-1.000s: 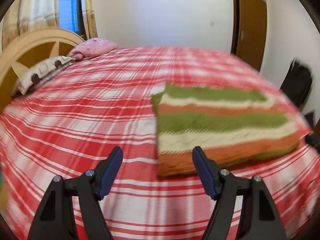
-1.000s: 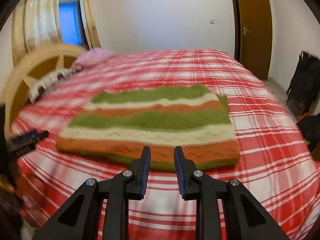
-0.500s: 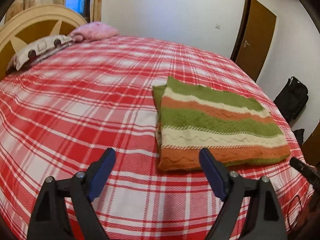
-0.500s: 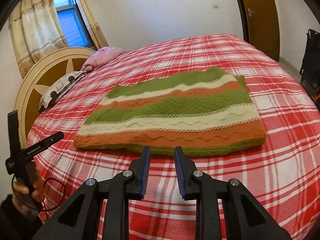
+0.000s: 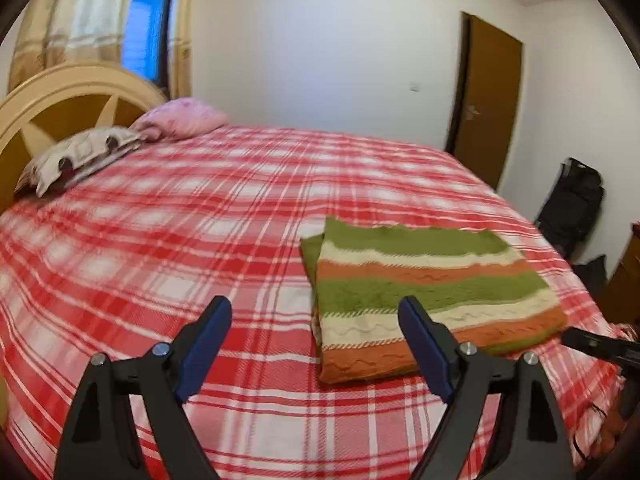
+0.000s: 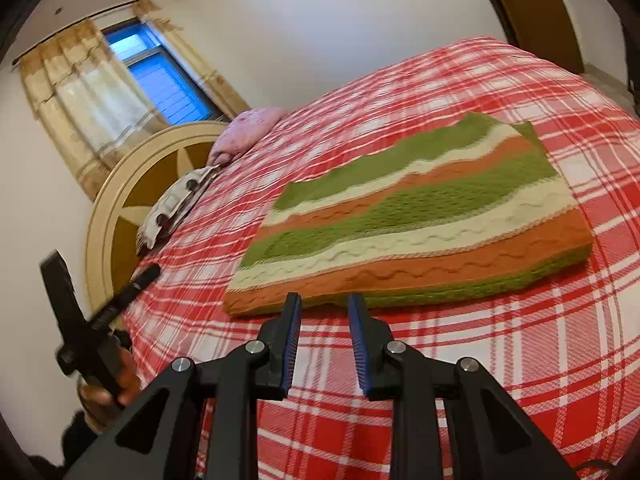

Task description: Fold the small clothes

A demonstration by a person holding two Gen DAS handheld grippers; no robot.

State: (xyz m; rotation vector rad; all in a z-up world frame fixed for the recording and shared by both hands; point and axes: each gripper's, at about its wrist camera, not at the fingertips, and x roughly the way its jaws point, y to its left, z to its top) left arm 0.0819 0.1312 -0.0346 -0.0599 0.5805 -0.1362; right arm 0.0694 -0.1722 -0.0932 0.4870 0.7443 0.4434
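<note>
A folded knit garment with green, cream and orange stripes (image 5: 424, 292) lies flat on the red plaid bed (image 5: 200, 240); it also shows in the right wrist view (image 6: 412, 216). My left gripper (image 5: 316, 340) is wide open and empty, held above the bed just in front of the garment's near left corner. My right gripper (image 6: 324, 320) has its jaws a narrow gap apart with nothing between them, held just short of the garment's near edge. The left gripper's body (image 6: 80, 332) shows at the left of the right wrist view.
Two pillows (image 5: 88, 152) lie against the wooden headboard (image 5: 60, 100) at the far left. A brown door (image 5: 488, 100) and a dark bag (image 5: 572, 204) stand at the right. A curtained window (image 6: 160, 80) is behind the headboard.
Both grippers have pulled back and lifted from the garment, and the right view has tilted. The left jaws have opened a little wider. The garment has not moved.
</note>
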